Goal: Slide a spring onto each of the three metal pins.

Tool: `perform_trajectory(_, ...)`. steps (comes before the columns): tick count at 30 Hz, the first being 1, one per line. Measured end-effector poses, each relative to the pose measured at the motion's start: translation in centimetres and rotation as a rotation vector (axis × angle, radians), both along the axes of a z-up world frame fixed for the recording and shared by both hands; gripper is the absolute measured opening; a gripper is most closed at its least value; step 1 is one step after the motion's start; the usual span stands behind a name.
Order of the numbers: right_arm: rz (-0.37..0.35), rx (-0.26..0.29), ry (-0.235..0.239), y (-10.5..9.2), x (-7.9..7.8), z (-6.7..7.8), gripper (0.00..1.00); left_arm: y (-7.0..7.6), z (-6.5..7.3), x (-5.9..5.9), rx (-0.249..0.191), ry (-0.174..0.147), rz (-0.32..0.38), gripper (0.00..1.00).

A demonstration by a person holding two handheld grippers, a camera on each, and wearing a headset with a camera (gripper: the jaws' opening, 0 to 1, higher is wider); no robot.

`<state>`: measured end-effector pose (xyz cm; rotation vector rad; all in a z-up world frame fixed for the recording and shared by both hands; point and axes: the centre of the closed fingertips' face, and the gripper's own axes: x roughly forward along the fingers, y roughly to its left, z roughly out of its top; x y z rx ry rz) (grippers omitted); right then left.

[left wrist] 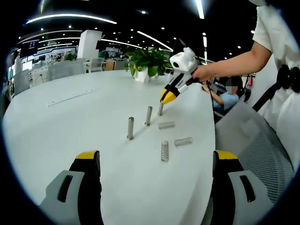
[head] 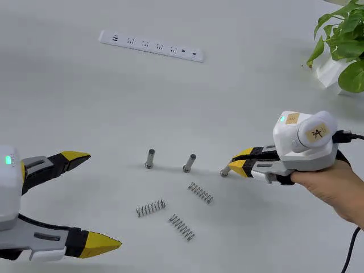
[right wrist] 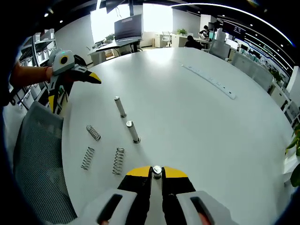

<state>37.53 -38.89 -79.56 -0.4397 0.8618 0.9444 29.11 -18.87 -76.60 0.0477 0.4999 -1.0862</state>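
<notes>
R gripper fingers clamp end pin, mid-tabletop. L gripper fingers wide. Springs lie loose nearer front edge. Hold pin steady; pinch nearest spring by one end, align w/ pin axis.

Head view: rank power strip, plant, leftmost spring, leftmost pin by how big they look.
1. Power strip, the longest.
2. Plant, cut off by the frame edge, so unsure against the strip.
3. Leftmost spring.
4. Leftmost pin, slightly shorter, but upright and seen from above, so a close call.
</notes>
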Motion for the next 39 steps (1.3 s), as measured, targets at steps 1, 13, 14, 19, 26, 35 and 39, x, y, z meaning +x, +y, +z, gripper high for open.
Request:
perform_trajectory(1,0.001,0.0,-0.002,0.0,0.0,0.0,0.04,0.0,0.0,0.0,0.0,0.0,0.001,0.99)
perform_trajectory(13,-0.002,0.002,-0.007,0.1,0.0,0.2,0.08,0.0,0.1,0.0,-0.001,-0.002,0.0,0.99)
perform_trajectory(14,-0.002,0.003,-0.009,0.1,0.1,0.3,0.08,0.0,0.1,0.0,0.0,-0.003,-0.001,0.99)
perform_trajectory(19,-0.006,0.013,-0.012,0.2,0.0,0.6,0.12,0.0,0.1,0.0,0.001,-0.003,-0.003,0.99)
perform_trajectory(26,-0.018,0.033,-0.029,0.0,0.1,1.2,0.17,-0.2,0.3,0.0,0.006,-0.007,-0.009,0.99)
perform_trajectory(35,-0.033,0.059,-0.062,-0.3,-0.1,2.7,0.26,-0.5,0.4,-0.3,0.015,-0.009,-0.025,0.99)
perform_trajectory(39,-0.043,0.074,-0.079,-0.4,-0.4,3.4,0.31,-0.6,0.5,-0.4,0.022,-0.012,-0.034,0.97)
